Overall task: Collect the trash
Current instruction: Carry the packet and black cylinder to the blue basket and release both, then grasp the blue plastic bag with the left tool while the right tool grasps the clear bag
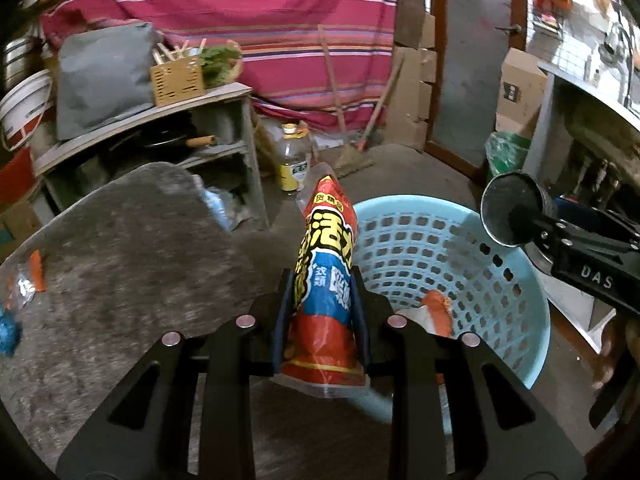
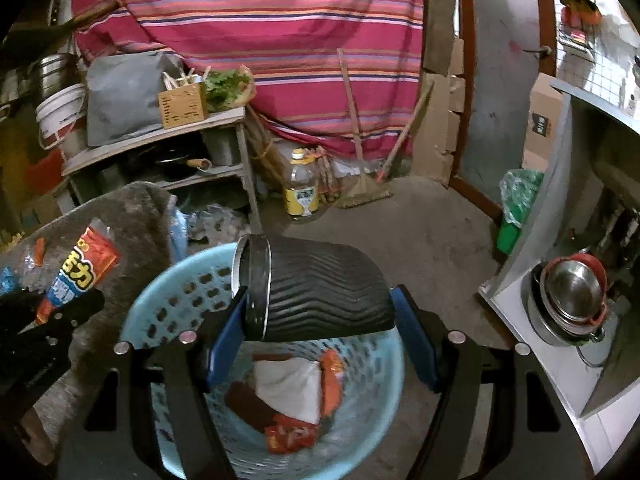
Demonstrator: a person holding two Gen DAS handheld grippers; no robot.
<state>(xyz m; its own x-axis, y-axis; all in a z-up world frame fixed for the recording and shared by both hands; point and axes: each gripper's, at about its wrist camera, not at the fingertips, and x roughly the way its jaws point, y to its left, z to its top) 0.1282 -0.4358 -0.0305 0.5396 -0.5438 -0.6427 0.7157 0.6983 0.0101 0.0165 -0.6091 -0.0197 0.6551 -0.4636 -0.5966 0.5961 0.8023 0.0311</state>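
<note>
- The left gripper is clamped narrowly on a red, yellow and blue snack wrapper, which stands upright between its blue pads and rises just beside the near rim of a light blue perforated plastic basket.
- The right gripper is spread wide around a black ribbed paper cup, held on its side with one pad at the rim end and the other at the base, directly over the basket.
- Seen from the left wrist, the cup's open mouth faces the camera above the basket's far right edge.
- Discarded packaging already lies in the basket: a white wrapper, a dark brown piece and red-orange wrappers.
- A grey, stained tabletop sits left of the basket, with clear and blue scraps at its far left edge.
- Behind, a striped red cloth hangs above a wooden shelf, a cooking-oil bottle and a broom.
- Stacked metal bowls rest on a white shelf at right.
</note>
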